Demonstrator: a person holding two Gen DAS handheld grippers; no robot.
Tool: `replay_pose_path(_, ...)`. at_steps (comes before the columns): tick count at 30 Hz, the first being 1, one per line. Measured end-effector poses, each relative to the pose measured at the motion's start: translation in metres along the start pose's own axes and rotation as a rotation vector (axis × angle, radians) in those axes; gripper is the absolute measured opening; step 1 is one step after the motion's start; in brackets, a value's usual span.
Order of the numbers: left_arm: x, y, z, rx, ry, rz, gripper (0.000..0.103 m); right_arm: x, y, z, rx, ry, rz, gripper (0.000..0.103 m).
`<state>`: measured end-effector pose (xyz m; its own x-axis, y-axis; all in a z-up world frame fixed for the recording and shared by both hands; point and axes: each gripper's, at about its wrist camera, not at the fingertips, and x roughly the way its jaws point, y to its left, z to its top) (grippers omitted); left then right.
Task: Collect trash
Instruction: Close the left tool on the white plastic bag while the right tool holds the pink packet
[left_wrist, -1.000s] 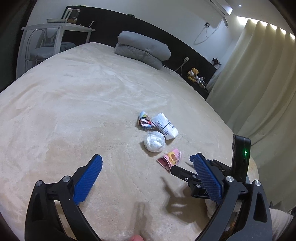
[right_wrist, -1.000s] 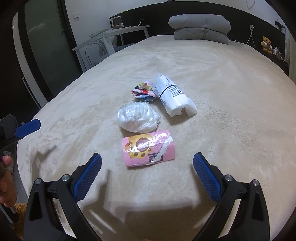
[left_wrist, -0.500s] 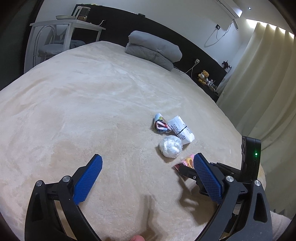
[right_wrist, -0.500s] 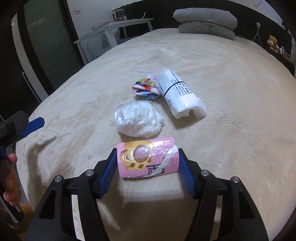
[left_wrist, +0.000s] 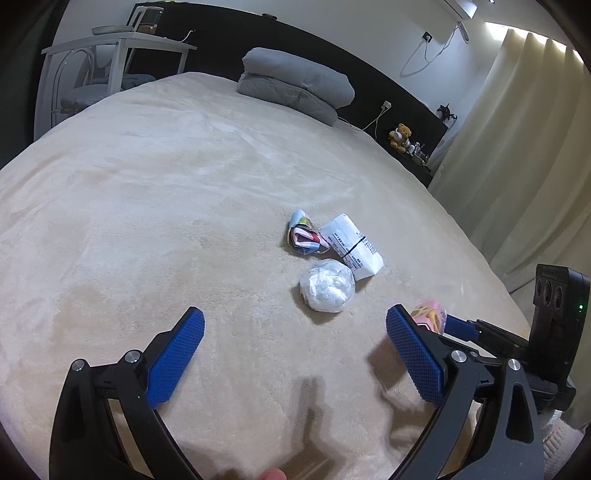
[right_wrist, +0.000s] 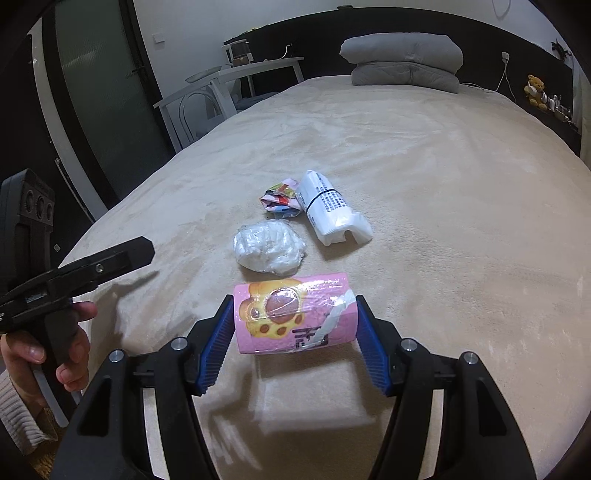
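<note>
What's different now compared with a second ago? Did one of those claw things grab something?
Yes. The right gripper, wide open a second ago, closed on the pink wrapper and has lifted it off the blanket; its shadow now lies beneath it. The left gripper stayed open and empty, drifting a little closer. The crumpled white bag, white packet and colourful wrapper lie where they were.

From my left wrist view, the pink packet (left_wrist: 428, 314) sits mostly hidden behind my own blue finger pad (left_wrist: 415, 356). I can't read the print on the white wrapped bundle (right_wrist: 328, 210). My left hand (right_wrist: 55, 347) runs off the frame's edge.
</note>
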<state>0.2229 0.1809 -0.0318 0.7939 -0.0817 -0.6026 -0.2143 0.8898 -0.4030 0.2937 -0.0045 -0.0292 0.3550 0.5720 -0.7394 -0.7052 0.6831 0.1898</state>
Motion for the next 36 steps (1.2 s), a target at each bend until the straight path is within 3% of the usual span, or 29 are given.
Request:
replay_pose_path(9,0.046,-0.031,0.0,0.096,0.043,0.001,0.095,-0.022,-0.029,-0.008,0.023,-0.014,-0.024,0.063)
replay_pose_path(19,0.076,-0.045,0.008,0.122,0.041,0.01,0.095,-0.041,-0.044,-0.013,0.029,-0.026,-0.02,0.063)
replay_pose_path(23,0.092,-0.043,0.008,0.126,0.073,0.029,0.081,-0.046,-0.048,-0.014,0.037,-0.032,-0.01,0.063)
replay_pose_path(25,0.1,-0.041,0.006,0.127,0.085,0.062,0.055,-0.048,-0.049,-0.014,0.044,-0.033,-0.006,0.063)
replay_pose_path(36,0.09,-0.042,0.002,0.134,0.068,0.053,0.05,-0.056,-0.058,-0.03,0.108,-0.01,0.021,0.063)
